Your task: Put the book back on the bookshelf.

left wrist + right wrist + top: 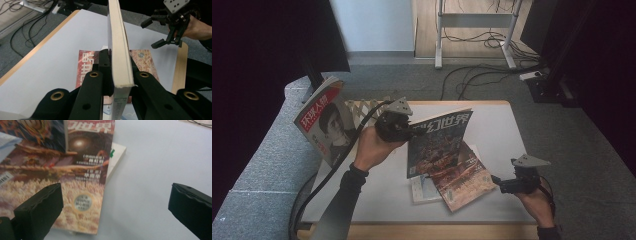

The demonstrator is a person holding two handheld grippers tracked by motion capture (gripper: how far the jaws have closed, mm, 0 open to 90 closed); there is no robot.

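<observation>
Two magazines [462, 180] lie stacked beneath the left hand-held gripper [404, 127] pinching another magazine [439, 140]; right hand-held gripper [502, 184] spread.

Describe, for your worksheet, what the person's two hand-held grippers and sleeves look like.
Each hand-held gripper is black, with two broad jaws whose inner pads are ribbed. The left hand-held gripper shows brass-coloured rivets in its own view, and a black cable trails from it. Both carry a grey three-cornered plate with small holes; the right hand-held gripper sits below one. The sleeves are dark.
</observation>
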